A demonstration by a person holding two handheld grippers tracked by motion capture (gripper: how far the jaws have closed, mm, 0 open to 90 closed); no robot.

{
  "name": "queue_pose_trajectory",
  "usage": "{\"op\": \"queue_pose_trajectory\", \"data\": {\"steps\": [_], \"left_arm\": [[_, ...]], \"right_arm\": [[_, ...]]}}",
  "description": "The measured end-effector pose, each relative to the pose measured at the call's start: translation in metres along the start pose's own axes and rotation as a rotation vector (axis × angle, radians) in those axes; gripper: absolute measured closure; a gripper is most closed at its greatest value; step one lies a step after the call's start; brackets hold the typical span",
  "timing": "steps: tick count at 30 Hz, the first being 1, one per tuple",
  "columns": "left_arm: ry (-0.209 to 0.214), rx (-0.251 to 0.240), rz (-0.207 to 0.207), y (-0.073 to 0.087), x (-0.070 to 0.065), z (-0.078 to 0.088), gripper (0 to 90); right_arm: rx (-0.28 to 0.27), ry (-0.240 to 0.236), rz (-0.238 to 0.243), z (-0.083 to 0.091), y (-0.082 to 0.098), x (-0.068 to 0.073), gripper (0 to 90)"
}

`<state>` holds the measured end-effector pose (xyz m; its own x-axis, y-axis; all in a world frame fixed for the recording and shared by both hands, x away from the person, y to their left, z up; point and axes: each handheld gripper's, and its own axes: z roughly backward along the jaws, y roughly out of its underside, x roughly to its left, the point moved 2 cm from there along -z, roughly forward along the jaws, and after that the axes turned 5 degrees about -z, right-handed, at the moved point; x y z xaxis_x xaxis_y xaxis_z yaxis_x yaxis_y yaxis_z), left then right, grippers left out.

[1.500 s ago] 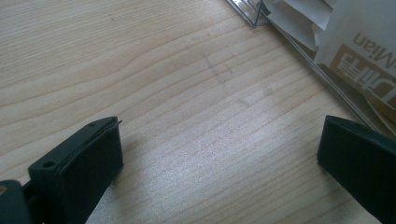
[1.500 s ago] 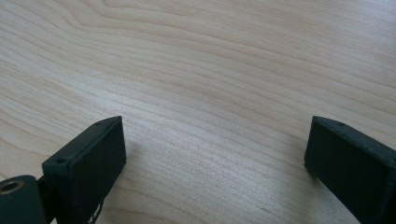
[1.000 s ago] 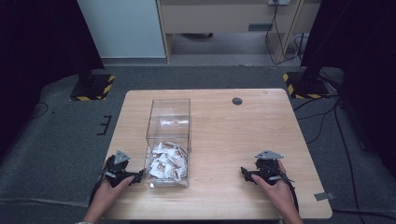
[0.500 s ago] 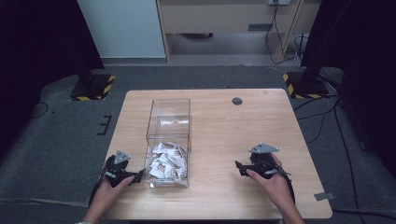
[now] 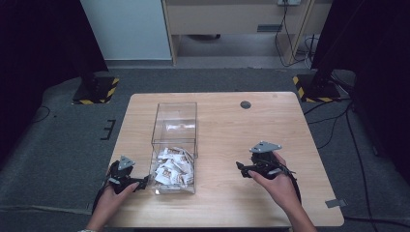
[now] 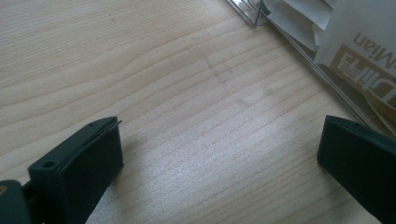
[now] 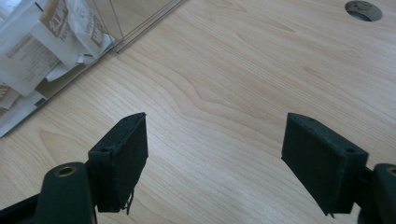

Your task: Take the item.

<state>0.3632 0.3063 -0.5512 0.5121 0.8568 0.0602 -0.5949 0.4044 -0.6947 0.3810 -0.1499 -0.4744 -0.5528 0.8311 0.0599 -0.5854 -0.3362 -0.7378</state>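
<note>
A clear plastic box (image 5: pixel 175 112) stands left of centre on the wooden table (image 5: pixel 270 125), with several white sachets (image 5: pixel 171 166) heaped in its near end. My left gripper (image 5: pixel 142 183) rests on the table just left of the box, open, with bare wood between its jaws (image 6: pixel 219 158). In its view the sachets (image 6: pixel 359 51) lie close by at the upper right. My right gripper (image 5: pixel 240 169) is lifted off the table to the right of the box and points toward it. It is open, its jaws have just been closing, and nothing is between them (image 7: pixel 215 158). The sachets (image 7: pixel 37 51) lie at the upper left of its view.
A round cable hole (image 5: pixel 245 104) sits near the table's far edge, also seen as the hole (image 7: pixel 363 10) in the right gripper view. Dark stands with yellow-black striped feet (image 5: pixel 96 92) flank the table on the grey floor.
The right hand has lifted its gripper off the table and carried it a little toward the box. The left gripper has stayed put.
</note>
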Motion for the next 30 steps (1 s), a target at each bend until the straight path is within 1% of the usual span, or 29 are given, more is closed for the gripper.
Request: {"op": "queue_pose_trajectory", "data": {"steps": [2,4,5,9,10,13,14,16,17,18,26,27,29,30], "left_arm": [[0.0,0.0,0.0,0.0,0.0,0.0,0.0],[0.0,0.001,0.0,0.0,0.0,0.0,0.0],[0.0,0.001,0.0,0.0,0.0,0.0,0.0],[0.0,0.0,0.0,0.0,0.0,0.0,0.0],[0.0,0.0,0.0,0.0,0.0,0.0,0.0],[0.0,0.0,0.0,0.0,0.0,0.0,0.0],[0.0,0.0,0.0,0.0,0.0,0.0,0.0],[0.0,0.0,0.0,0.0,0.0,0.0,0.0],[0.0,0.0,0.0,0.0,0.0,0.0,0.0],[0.0,0.0,0.0,0.0,0.0,0.0,0.0],[0.0,0.0,0.0,0.0,0.0,0.0,0.0],[0.0,0.0,0.0,0.0,0.0,0.0,0.0],[0.0,0.0,0.0,0.0,0.0,0.0,0.0],[0.0,0.0,0.0,0.0,0.0,0.0,0.0]], "right_arm": [[0.008,-0.005,0.003,0.0,-0.002,0.001,22.5],[0.007,-0.016,0.002,0.001,-0.008,0.004,21.7],[0.007,-0.016,0.002,0.001,-0.008,0.004,21.7],[0.0,-0.026,0.018,0.003,-0.018,0.01,19.8],[0.0,-0.026,0.018,0.003,-0.018,0.01,19.8],[-0.006,-0.032,0.027,0.004,-0.026,0.016,16.9],[-0.006,-0.032,0.027,0.004,-0.026,0.016,16.9],[-0.015,-0.035,0.032,0.005,-0.03,0.018,14.6],[-0.017,-0.044,0.032,0.005,-0.034,0.02,11.4],[-0.018,-0.048,0.033,0.005,-0.036,0.021,11.0],[-0.03,-0.05,0.068,0.008,-0.05,0.029,14.3],[-0.036,-0.054,0.073,0.009,-0.053,0.031,16.4],[-0.04,-0.058,0.076,0.01,-0.055,0.032,17.6],[-0.048,-0.053,0.083,0.011,-0.058,0.034,20.1]]}}
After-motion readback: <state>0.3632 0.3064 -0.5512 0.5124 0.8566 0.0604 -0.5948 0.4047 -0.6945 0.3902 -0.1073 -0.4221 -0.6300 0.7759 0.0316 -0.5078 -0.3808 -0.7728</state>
